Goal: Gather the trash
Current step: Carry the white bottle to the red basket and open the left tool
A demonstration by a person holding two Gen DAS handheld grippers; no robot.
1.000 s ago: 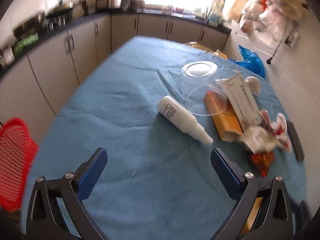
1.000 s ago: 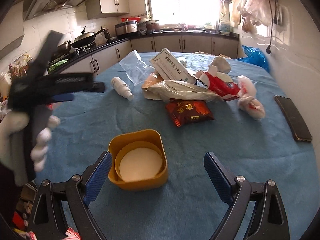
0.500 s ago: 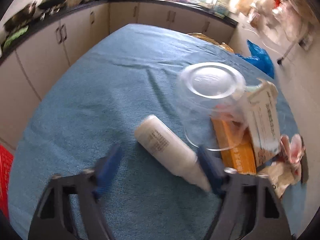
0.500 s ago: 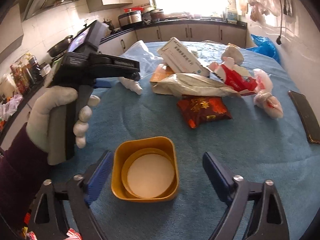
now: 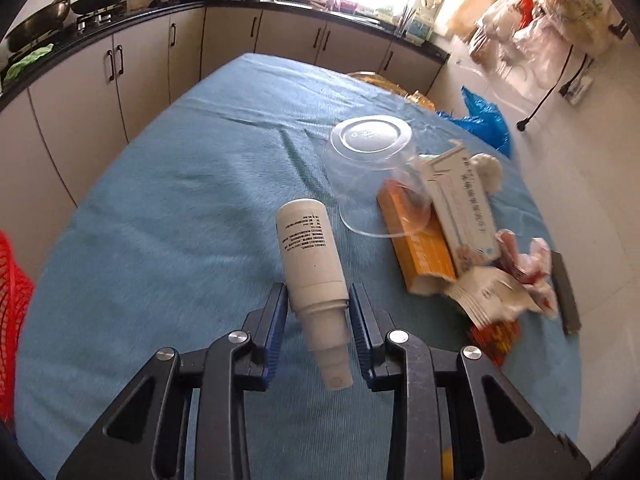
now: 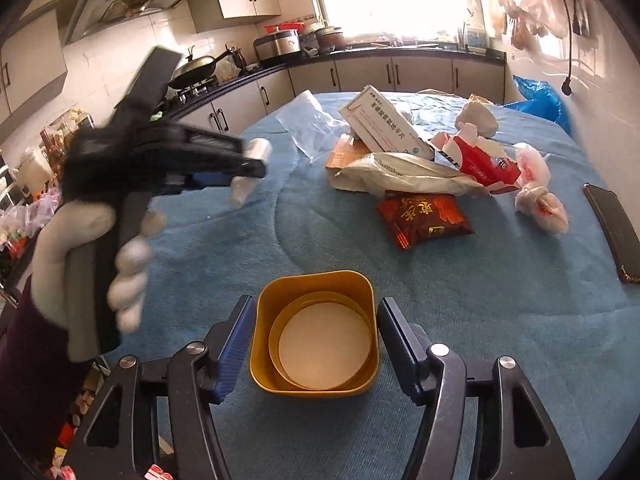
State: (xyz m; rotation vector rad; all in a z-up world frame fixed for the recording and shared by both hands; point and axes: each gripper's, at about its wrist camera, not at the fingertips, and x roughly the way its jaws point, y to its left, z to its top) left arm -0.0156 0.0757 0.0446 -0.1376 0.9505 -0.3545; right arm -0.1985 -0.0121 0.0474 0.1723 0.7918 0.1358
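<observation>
- The left gripper [image 5: 318,312] is gripping a white spray bottle [image 5: 310,256]; its jaws have just been closing, and the blue pads [image 5: 277,320] are now pressing on the bottle's neck from both sides.
- The bottle is pointing its nozzle back toward the camera and its flat base away, and in the right wrist view it is hanging clear above the blue cloth [image 5: 180,220] that is covering the table.
- In the right wrist view, a white-gloved hand [image 6: 100,256] is holding the left gripper's black handle, with a dark sleeve [image 6: 36,364] showing below it.
- The right gripper [image 6: 316,340] is standing half open around a yellow square tub [image 6: 316,384]; its jaws have just been closing, and whether the pads are touching the tub's walls I cannot tell.
- The tub is sitting upright on the cloth with a round white lid [image 6: 324,342] lying inside it.
- Further along the table a heap of rubbish is lying together: a clear plastic cup [image 5: 372,172] standing upside down, an orange carton [image 5: 420,248], a white medicine box [image 6: 380,124], a crumpled pale bag [image 6: 404,174], a red snack packet [image 6: 424,214] and balled tissues [image 6: 538,200].
- A dark phone [image 6: 614,232] is lying flat near the right edge of the table, apart from the heap.
- A red mesh basket [image 5: 12,320] is showing at the left edge of the left wrist view, beside the table.
</observation>
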